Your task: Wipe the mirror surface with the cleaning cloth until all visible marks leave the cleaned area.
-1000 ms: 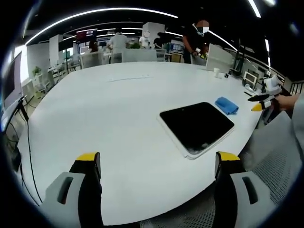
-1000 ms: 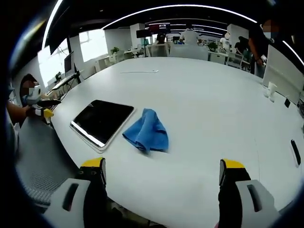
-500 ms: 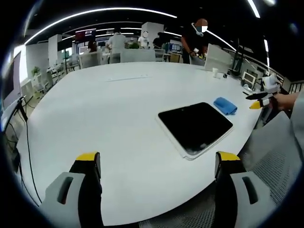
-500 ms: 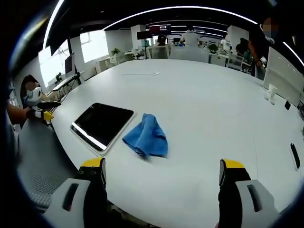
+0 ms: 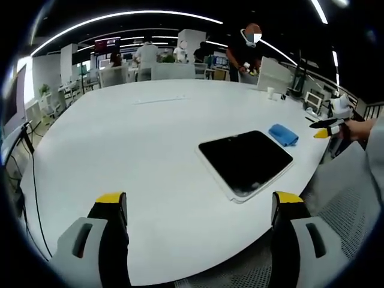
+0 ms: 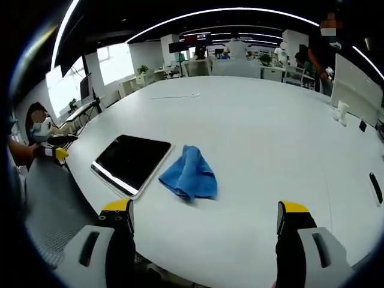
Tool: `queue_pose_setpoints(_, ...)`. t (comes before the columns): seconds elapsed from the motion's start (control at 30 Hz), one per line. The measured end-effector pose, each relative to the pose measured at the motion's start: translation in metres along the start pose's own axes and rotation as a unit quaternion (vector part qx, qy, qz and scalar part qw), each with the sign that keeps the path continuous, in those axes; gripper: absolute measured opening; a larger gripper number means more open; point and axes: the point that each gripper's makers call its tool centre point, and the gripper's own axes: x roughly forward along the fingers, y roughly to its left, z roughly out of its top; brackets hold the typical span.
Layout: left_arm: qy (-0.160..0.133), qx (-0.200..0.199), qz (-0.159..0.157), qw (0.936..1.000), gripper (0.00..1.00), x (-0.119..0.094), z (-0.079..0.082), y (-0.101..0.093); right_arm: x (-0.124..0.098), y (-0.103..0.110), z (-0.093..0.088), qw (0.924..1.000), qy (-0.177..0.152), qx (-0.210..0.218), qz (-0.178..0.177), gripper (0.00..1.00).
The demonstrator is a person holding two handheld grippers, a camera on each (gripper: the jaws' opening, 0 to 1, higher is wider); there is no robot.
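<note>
I hold both grippers, left (image 5: 200, 207) and right (image 6: 205, 213), wide, empty; mirror (image 6: 130, 162) hugs the table edge (image 6: 78, 174), blue cloth (image 6: 189, 175) beside it.

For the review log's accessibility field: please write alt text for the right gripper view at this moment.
A crumpled blue cleaning cloth lies on a large white table just right of a dark, flat mirror, neither yet touched. The right gripper is open, its yellow-tipped jaws rising from the bottom edge, and the left gripper shows at far left beyond the table's edge.
</note>
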Motion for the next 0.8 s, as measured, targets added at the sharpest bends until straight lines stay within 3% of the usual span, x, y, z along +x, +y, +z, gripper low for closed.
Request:
queue_pose_setpoints(0.57, 0.001, 0.002, -0.004, 1.0000, 0.97, 0.000, 0.000, -0.002, -0.001, 0.005, -0.001, 0.9998, 0.015, -0.005, -0.011, 0.98)
queue_pose_setpoints(0.8, -0.001, 0.007, -0.006, 1.0000, 0.97, 0.000, 0.001, -0.003, -0.004, 0.017, 0.014, 0.9997, 0.012, 0.017, -0.014, 0.98)
